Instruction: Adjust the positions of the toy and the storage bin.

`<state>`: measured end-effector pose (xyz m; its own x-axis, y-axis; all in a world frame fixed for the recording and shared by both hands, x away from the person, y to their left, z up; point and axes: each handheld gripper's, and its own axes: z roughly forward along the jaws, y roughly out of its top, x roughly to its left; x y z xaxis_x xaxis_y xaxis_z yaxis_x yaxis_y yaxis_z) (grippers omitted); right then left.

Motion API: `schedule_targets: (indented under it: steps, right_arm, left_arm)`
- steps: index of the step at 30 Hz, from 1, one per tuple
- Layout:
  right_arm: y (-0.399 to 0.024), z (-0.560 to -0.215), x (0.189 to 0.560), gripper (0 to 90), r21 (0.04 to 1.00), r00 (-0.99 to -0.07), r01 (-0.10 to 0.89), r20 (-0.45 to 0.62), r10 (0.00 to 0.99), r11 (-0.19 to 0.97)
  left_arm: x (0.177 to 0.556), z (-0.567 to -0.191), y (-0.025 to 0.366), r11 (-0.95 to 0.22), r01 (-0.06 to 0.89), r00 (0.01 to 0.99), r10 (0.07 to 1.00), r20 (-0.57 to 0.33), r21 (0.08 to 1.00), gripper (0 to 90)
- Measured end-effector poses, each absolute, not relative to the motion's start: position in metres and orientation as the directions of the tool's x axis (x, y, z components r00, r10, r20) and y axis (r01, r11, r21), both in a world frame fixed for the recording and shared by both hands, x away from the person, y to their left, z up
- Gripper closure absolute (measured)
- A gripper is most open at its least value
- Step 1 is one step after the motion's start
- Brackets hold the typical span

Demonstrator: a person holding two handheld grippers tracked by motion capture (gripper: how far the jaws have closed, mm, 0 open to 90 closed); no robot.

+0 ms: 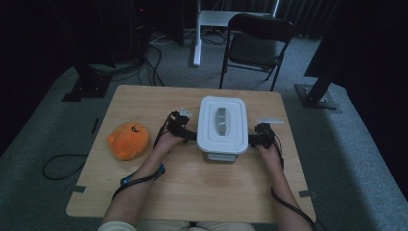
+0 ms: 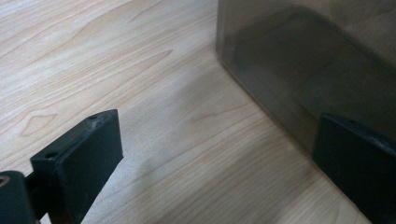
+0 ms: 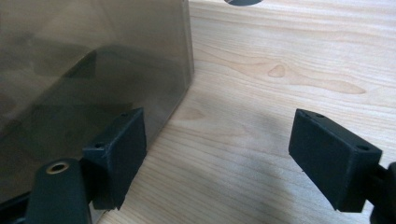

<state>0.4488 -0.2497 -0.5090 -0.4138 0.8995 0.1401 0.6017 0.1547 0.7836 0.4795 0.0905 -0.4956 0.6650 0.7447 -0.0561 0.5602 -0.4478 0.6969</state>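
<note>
So the lidded container [image 1: 223, 127] sits mid-surface [image 1: 159, 192], and both grippers flank it at its near corners, looks like they're squaring it up or lining up for a two-sided grab. Left gripper [image 1: 188, 134] has its fingers [image 2: 77, 161] spread wide, one right by the smoky wall, nothing pinched. Right gripper [image 1: 256, 139] is the same deal: fingers [image 3: 116, 154] wide apart, one alongside the wall, holding nothing. Orange plush [image 1: 128, 140] sits off to the left, untouched.
</note>
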Motion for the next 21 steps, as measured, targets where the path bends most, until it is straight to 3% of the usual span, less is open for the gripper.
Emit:
schedule_targets:
  steps: [12, 21]
  right_arm:
    - [-0.254, -0.505, 0.436, 22.2, 0.792, -0.436, 0.595, 0.174, 0.883, 0.138]
    - [-0.253, -0.505, 0.42, 22.4, 0.79, -0.495, 0.581, 0.151, 0.856, 0.197]
  left_arm:
    - [0.461, -0.49, 0.087, -0.49, 0.532, 0.698, 0.716, -0.029, 0.69, 3.2]
    - [0.447, -0.49, 0.091, -0.499, 0.517, 0.7, 0.714, -0.008, 0.696, 3.2]
